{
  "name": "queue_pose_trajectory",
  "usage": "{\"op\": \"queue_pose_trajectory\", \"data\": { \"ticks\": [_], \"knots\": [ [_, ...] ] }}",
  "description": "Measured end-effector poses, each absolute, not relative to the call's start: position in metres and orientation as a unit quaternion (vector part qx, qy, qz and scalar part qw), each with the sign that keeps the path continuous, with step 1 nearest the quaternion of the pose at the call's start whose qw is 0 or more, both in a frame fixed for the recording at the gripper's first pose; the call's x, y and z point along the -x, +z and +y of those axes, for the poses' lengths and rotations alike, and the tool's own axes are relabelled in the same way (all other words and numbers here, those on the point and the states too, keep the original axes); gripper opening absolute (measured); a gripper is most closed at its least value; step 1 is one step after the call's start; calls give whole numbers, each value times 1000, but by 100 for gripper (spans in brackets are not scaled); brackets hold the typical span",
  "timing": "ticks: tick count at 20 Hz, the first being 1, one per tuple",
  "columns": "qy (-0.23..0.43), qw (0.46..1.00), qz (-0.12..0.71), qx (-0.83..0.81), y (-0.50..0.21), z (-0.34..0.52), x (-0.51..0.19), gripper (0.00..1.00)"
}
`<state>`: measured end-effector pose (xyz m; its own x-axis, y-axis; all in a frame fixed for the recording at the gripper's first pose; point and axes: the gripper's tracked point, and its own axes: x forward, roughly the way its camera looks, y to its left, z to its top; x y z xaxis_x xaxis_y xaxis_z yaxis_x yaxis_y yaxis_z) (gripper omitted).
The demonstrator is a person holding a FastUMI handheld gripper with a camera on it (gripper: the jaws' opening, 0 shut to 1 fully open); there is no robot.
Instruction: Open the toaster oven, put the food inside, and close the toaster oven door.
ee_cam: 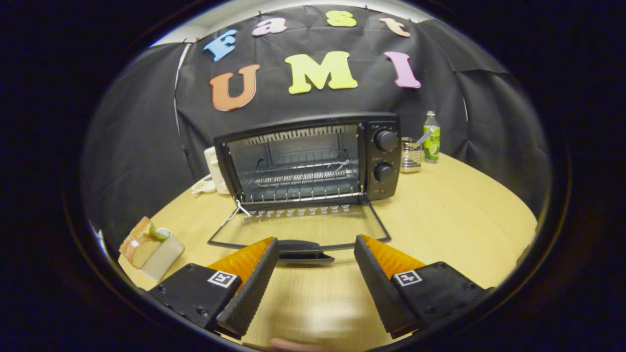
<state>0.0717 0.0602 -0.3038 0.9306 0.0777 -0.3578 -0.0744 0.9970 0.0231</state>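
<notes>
Glass door (298, 227) of the toaster oven (308, 159) lies flat open, its handle (304, 249) just ahead of my gripper (315, 252), fingers apart and empty. The sandwich (142, 242) waits near left; I should swing left and grip it gently.

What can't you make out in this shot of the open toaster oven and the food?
- Sandwich in its holder: filling too small to identify.
- White object: mostly hidden behind the toaster oven.
- Door handle: ends covered by the fingertips of the open hand-held gripper.
- Bottle label: too small.
</notes>
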Motion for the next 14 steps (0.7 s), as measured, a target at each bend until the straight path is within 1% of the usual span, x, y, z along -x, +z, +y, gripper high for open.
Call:
{"op": "queue_pose_trajectory", "data": {
  "ticks": [4,7,10,14],
  "knots": [
    [38,994,94,32,-210,12,-67,100],
    [7,998,33,54,-151,-23,-57,100],
    [5,998,18,61,-129,-27,-41,100],
    [21,998,6,60,-110,-12,-28,100]
  ]
}}
